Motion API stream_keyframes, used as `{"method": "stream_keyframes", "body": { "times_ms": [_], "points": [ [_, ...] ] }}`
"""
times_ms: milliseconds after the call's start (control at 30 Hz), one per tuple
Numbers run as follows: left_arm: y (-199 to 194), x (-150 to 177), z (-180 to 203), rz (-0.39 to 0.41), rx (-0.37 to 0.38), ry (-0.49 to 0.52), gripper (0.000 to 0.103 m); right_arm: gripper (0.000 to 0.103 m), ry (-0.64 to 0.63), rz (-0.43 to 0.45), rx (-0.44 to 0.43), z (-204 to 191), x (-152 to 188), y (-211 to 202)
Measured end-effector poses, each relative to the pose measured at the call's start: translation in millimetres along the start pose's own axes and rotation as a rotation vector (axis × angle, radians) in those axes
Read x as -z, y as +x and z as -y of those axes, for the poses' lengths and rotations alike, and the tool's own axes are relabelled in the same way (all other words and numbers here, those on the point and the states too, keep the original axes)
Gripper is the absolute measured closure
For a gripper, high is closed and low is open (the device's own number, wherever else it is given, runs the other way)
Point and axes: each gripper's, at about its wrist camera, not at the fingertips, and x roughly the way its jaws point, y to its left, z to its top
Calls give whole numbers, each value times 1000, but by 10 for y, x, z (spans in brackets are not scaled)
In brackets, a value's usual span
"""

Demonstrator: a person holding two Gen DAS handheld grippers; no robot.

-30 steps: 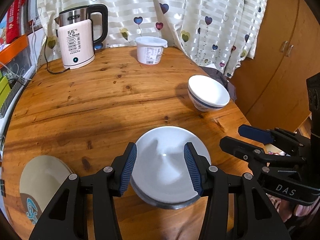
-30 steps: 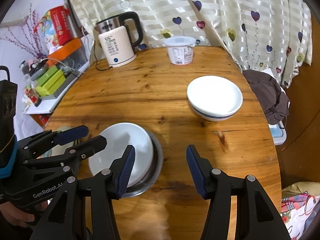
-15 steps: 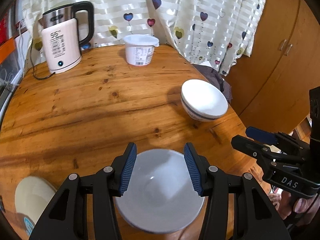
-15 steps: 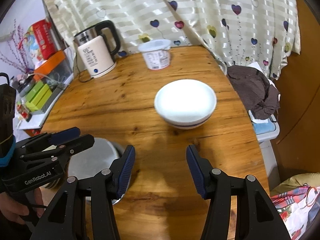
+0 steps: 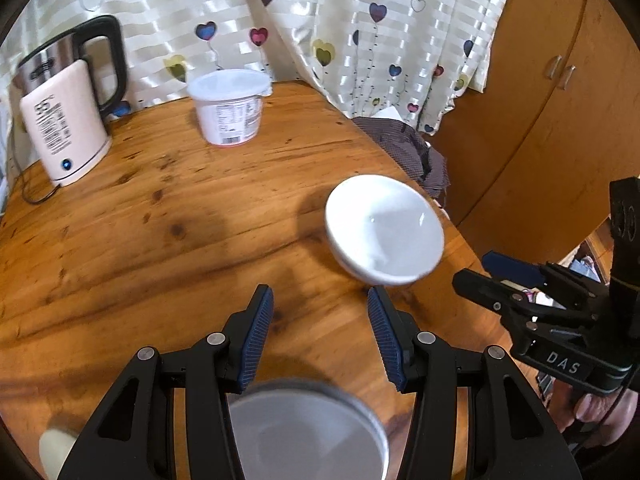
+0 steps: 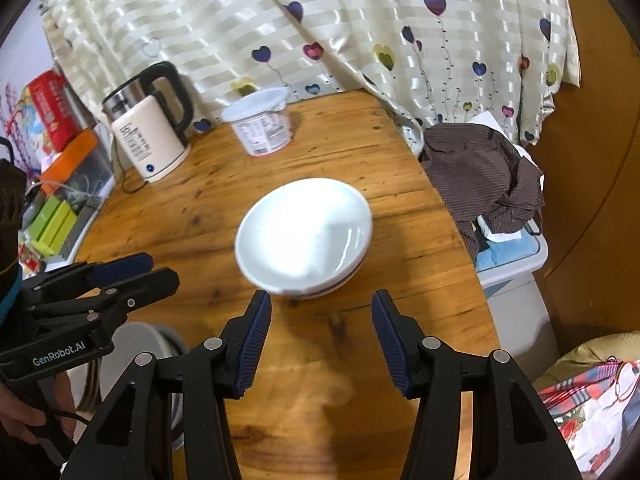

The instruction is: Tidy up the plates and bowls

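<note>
A white bowl with a blue band (image 6: 304, 232) stands near the round wooden table's right edge (image 6: 460, 248). My right gripper (image 6: 322, 300) is just short of it; its jaws are closing with only bare wood between them. To the left, my left gripper (image 5: 320, 296) is open and holds nothing, and the same bowl (image 5: 384, 230) lies ahead to its right. A white plate in a metal dish (image 5: 304, 436) sits low between the left fingers' bases, partly hidden. A cream plate (image 5: 56, 448) peeks in at the lower left. Each gripper shows in the other's view (image 6: 160, 267) (image 5: 476, 268).
A pink electric kettle (image 5: 68, 120) with its cord and a lidded white tub (image 5: 230, 108) stand at the back by the heart-print curtain. A brown cloth (image 6: 484, 172) lies on a box off the right edge. Boxes (image 6: 56, 220) crowd the left side.
Both grippers have moved right across the table. The plate in the dish slid to the bottom of the left view, and the bowl now lies straight ahead of the right gripper.
</note>
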Motion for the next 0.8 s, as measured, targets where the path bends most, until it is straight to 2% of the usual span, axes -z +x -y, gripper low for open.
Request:
{"method": "stream_keyframes", "body": {
  "times_ms": [167, 300, 467, 667, 800],
  "points": [
    [203, -175, 20, -32, 19, -1, 53, 61, 17, -15, 3, 107, -102, 144],
    [391, -279, 33, -72, 38, -2, 53, 63, 32, -29, 0, 177, -165, 250],
    [572, -358, 49, -108, 44, 6, 53, 65, 40, -37, 0, 237, -228, 344],
    [735, -394, 70, -136, 45, 14, 53, 73, 50, -56, -11, 287, -273, 480],
    [837, -404, 97, -152, 44, 24, 60, 73, 59, -69, -26, 311, -289, 566]
  ]
}}
